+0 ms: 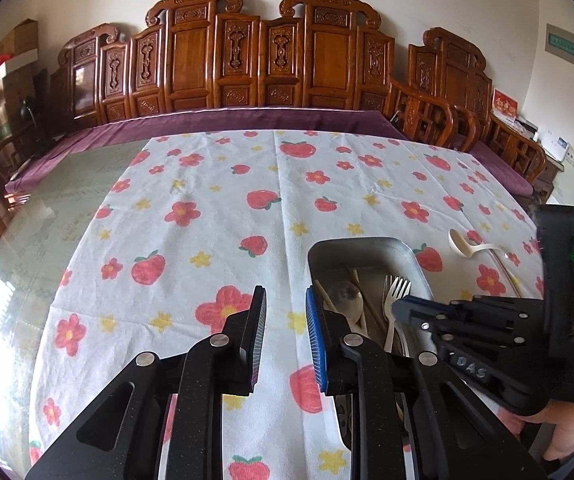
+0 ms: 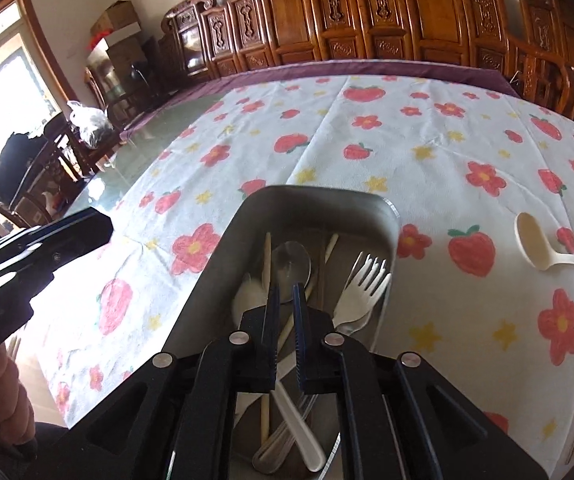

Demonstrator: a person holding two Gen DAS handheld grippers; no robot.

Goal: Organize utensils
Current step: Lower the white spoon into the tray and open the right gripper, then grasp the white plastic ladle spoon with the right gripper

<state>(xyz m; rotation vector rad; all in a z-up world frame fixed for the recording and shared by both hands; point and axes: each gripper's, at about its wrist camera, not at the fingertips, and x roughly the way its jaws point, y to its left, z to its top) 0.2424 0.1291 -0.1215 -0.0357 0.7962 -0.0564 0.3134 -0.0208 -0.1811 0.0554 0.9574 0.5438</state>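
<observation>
Several utensils already lie in the metal tray [image 2: 385,216]: a metal spoon [image 2: 291,258], white forks [image 2: 361,294] and chopsticks [image 2: 266,248]. Your right gripper [image 2: 285,300] hangs above them, jaws slightly parted, holding nothing. Right of the tray, a cream ladle [image 2: 535,246] rests on the floral tablecloth [image 2: 427,128]. Your left gripper [image 1: 285,332] waits left of the tray, jaws apart.

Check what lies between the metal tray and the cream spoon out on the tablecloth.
Only bare tablecloth, with a printed strawberry, separates the metal tray from the cream spoon. The right wrist view shows it best; the left wrist view agrees.
</observation>
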